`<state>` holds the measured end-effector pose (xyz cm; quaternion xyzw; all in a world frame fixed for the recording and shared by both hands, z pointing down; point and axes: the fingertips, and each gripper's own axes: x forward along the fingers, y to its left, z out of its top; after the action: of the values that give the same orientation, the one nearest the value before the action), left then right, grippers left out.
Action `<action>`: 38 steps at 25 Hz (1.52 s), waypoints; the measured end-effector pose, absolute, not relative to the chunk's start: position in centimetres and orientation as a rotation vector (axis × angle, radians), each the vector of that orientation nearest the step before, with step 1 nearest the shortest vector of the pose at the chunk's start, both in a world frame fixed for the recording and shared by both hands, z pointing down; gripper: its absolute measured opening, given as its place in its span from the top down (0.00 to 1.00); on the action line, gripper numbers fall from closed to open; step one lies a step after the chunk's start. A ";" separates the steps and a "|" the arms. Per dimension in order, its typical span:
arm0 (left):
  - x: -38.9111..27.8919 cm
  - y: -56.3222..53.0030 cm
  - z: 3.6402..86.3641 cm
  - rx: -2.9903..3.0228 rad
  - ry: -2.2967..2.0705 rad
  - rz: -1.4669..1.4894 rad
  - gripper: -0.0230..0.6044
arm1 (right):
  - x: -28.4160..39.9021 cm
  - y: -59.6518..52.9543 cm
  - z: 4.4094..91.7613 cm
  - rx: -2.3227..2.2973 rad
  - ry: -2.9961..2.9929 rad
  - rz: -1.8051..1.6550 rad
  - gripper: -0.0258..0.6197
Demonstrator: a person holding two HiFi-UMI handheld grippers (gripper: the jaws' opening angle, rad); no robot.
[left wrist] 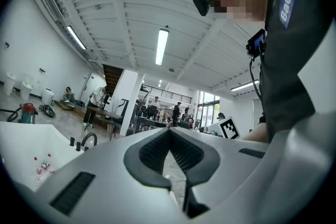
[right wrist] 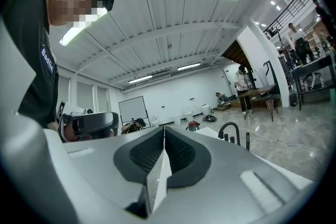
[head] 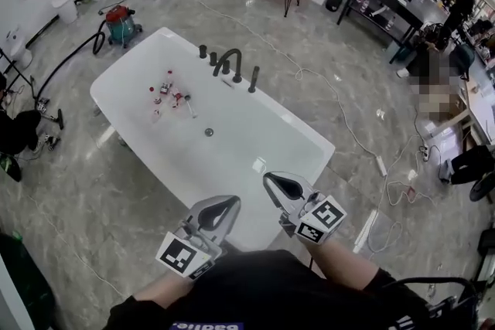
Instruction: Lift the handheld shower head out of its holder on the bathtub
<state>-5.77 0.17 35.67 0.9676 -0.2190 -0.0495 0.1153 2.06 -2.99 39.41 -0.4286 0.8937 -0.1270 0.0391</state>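
Observation:
A white freestanding bathtub (head: 108, 85) fills the middle of the head view. On its far rim stands a dark curved faucet (head: 229, 58), and right of it the slim dark handheld shower head (head: 253, 79) sits upright in its holder. Both grippers are at the tub's near end, well short of the shower head. My left gripper (head: 233, 200) has its jaws together with nothing between them. My right gripper (head: 268, 178) is likewise shut and holds nothing. The right gripper view shows the faucet (right wrist: 229, 131) and the shower head (right wrist: 248, 140) beyond the jaws. The left gripper view shows the faucet (left wrist: 87, 140).
Several small red-capped bottles (head: 166, 89) lie inside the tub near the drain (head: 209, 132). A red vacuum (head: 121, 23) with a black hose stands left of the tub. White cables (head: 363, 143) trail over the floor at the right. Tables, stools and people are at the back.

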 end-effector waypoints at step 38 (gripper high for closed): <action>0.9 -19.0 46.9 2.624 -0.970 -0.008 0.96 | 19.6 -49.5 67.6 -1.768 2.897 -0.616 0.62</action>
<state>0.87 -18.98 46.94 0.9242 -0.3414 -0.0028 0.1710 19.60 -49.50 67.55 -0.5065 0.8299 -0.1765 -0.1534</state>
